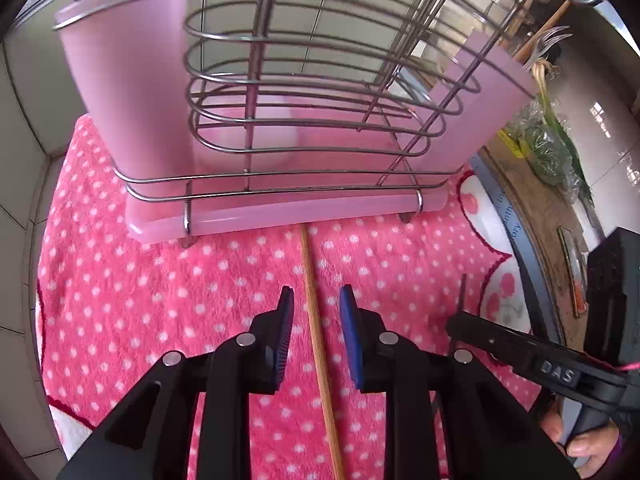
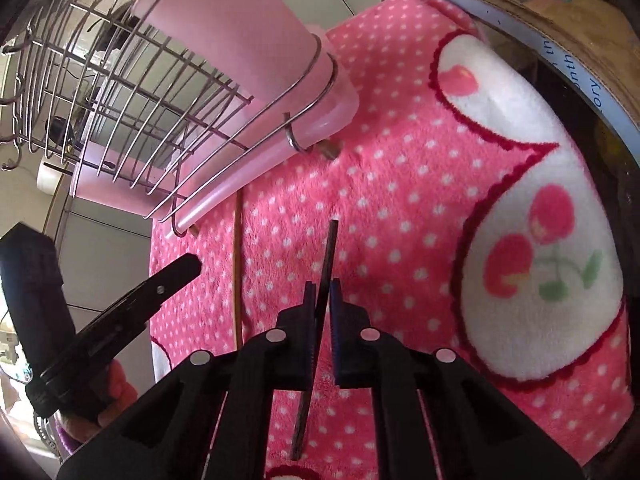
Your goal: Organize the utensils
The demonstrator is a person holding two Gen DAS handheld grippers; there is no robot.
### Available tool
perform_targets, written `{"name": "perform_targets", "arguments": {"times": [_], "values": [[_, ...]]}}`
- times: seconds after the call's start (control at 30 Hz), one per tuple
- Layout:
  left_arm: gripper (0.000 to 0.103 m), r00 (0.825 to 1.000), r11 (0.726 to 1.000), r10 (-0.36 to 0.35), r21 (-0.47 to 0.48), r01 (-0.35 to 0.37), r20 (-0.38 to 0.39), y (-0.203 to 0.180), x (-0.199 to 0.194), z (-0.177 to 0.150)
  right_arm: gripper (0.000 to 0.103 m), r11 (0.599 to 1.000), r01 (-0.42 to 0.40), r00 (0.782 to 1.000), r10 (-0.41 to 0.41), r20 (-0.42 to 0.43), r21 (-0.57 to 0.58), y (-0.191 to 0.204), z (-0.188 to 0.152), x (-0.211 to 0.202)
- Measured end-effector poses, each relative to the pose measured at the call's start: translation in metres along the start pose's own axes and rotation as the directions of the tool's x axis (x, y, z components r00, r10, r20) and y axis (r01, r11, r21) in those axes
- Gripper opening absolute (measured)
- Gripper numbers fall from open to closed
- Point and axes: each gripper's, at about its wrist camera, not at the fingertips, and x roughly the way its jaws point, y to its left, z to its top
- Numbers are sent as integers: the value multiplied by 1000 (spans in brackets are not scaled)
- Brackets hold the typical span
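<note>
Left wrist: light chopstick (image 1: 318, 344) between parted jaws, untouched.

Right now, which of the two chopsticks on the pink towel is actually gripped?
The dark chopstick: the right gripper's jaws are shut on it. The light wooden chopstick lies free between the left gripper's open jaws.
</note>
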Motion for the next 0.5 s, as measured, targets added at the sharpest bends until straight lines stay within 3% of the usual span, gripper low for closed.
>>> {"name": "perform_targets", "arguments": {"times": [0.27, 0.4, 0.5], "values": [[10, 990, 992, 126, -3, -127, -66, -11, 47, 22, 7, 997, -78, 997, 78, 11, 20, -30, 3, -25], [6, 987, 989, 145, 8, -145, -70, -17, 53, 22, 7, 995, -98, 995, 98, 30, 11, -32, 2, -33], [5, 988, 993, 117, 29, -114, -99, -22, 48, 18, 7, 994, -109, 993, 109, 40, -1, -32, 3, -39]]}}
